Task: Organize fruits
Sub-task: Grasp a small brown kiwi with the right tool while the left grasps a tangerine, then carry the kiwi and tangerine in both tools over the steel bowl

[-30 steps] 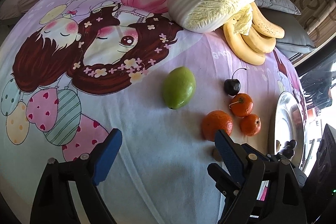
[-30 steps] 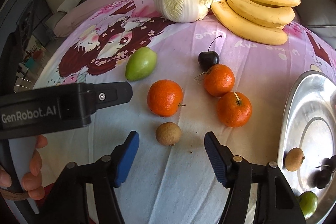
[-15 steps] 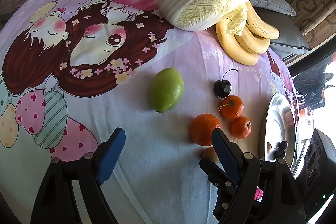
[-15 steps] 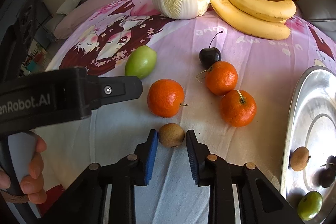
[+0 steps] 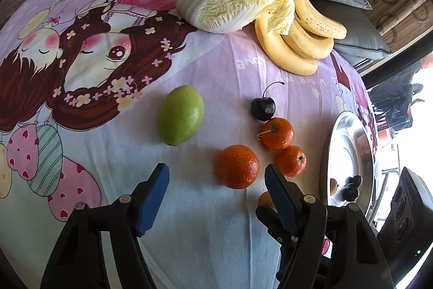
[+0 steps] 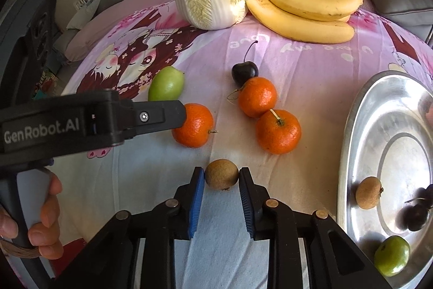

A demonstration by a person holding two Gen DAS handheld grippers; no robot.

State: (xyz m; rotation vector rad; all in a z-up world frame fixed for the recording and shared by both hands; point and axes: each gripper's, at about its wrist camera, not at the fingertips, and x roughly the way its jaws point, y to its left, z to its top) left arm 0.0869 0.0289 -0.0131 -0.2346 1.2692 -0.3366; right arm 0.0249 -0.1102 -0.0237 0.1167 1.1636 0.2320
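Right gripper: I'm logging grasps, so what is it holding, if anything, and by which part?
The right gripper is shut on the small brown fruit, its blue pads pressing the fruit's two opposite sides while it sits on the bedsheet.

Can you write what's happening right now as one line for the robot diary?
right gripper: shut on small round brown fruit | left gripper: closing, nothing between jaws | round silver metal tray: holds some fruit

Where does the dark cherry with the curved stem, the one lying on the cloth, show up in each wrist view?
Left wrist: cherry right of centre, touching the upper tangerine.
Right wrist: cherry just above centre, above the same tangerine.
Shared landmark: the bananas behind it.
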